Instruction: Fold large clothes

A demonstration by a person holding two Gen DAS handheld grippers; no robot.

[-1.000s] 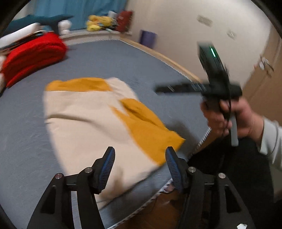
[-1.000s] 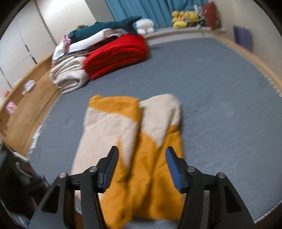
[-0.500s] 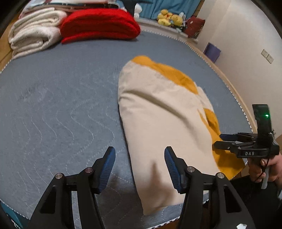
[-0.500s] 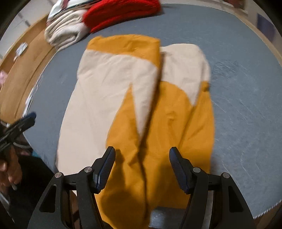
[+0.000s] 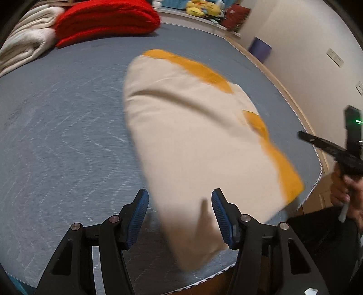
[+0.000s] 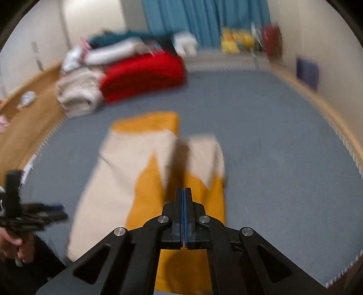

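Note:
A cream and mustard-yellow garment (image 5: 195,140) lies folded into a long strip on the grey-blue quilted mat (image 5: 59,136); it also shows in the right wrist view (image 6: 140,172). My left gripper (image 5: 180,215) is open and empty, just above the garment's near end. My right gripper (image 6: 184,192) is shut with nothing between its pads, raised above the yellow part of the garment. The right gripper also shows in the left wrist view (image 5: 304,136), off the mat's right edge. The left gripper shows in the right wrist view (image 6: 59,212) at the left.
A folded red blanket (image 5: 106,20) and cream blankets (image 5: 25,50) lie at the mat's far left, also in the right wrist view (image 6: 145,74). Plush toys (image 6: 236,43) and blue curtains (image 6: 204,20) stand at the back. A wooden floor strip (image 6: 25,118) borders the mat.
My right gripper has shut and lifted away from the garment. My left gripper has stayed open and shifted a little closer over the garment's near end.

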